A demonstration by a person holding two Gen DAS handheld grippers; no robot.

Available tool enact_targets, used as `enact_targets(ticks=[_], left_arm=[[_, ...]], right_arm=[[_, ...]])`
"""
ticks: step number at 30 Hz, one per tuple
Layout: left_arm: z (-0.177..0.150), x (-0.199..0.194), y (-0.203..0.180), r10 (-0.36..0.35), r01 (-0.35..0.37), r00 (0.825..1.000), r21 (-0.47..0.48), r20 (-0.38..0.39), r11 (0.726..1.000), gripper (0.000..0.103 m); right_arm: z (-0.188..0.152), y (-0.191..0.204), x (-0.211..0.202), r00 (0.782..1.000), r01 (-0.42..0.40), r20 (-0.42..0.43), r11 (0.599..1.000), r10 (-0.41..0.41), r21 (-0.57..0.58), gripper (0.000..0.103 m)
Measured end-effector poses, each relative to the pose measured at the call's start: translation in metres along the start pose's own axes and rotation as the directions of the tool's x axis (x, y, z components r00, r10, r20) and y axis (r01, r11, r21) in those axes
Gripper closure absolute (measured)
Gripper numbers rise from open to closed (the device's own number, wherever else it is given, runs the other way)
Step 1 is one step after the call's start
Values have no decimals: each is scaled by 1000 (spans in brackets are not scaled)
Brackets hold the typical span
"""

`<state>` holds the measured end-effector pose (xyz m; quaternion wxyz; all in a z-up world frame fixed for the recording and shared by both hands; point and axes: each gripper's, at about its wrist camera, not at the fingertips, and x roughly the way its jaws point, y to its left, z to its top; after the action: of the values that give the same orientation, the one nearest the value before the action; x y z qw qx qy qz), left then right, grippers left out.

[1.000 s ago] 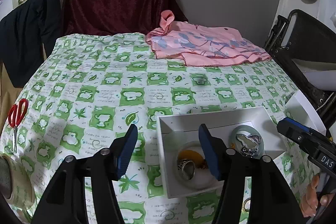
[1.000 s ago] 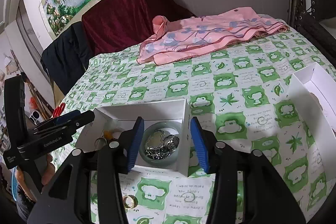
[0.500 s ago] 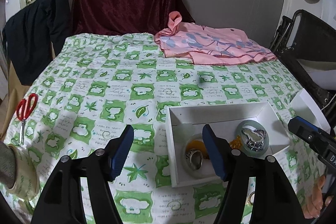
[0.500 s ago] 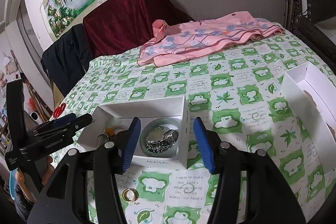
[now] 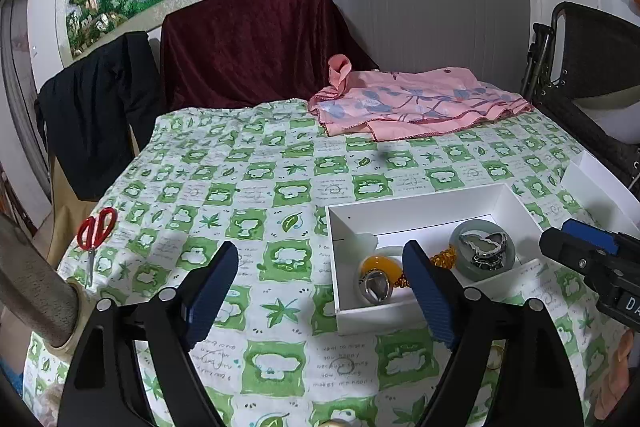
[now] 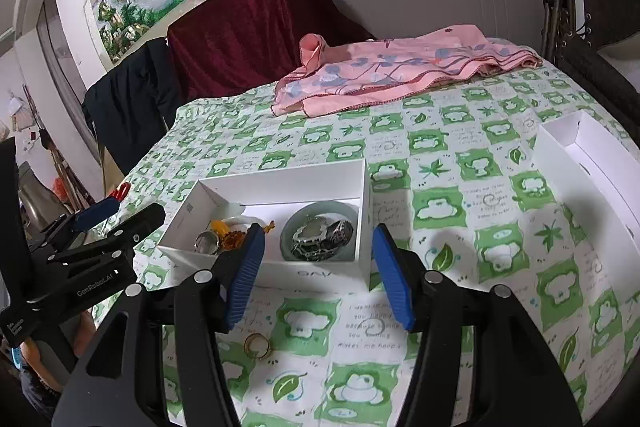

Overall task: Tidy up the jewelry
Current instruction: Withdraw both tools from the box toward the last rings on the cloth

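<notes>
White box of jewelry, gold ring beside it — tablecloth

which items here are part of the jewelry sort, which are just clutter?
Job:
white box
jade bangle with silver pieces inside it
silver ring
amber bead
gold ring loose on the cloth
second white box

Clutter:
red scissors
pink cloth
dark red drape
</notes>
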<state>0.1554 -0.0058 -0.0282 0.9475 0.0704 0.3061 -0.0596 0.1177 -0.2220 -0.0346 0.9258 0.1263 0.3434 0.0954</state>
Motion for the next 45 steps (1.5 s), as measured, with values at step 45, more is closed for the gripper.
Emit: enact_targets(ticks=[45], left_arm=[[-21, -18, 11, 71, -71, 997, -11, 8, 997, 10]], right_arm=[[-39, 20, -9, 999, -20, -51, 999, 18, -33, 43]])
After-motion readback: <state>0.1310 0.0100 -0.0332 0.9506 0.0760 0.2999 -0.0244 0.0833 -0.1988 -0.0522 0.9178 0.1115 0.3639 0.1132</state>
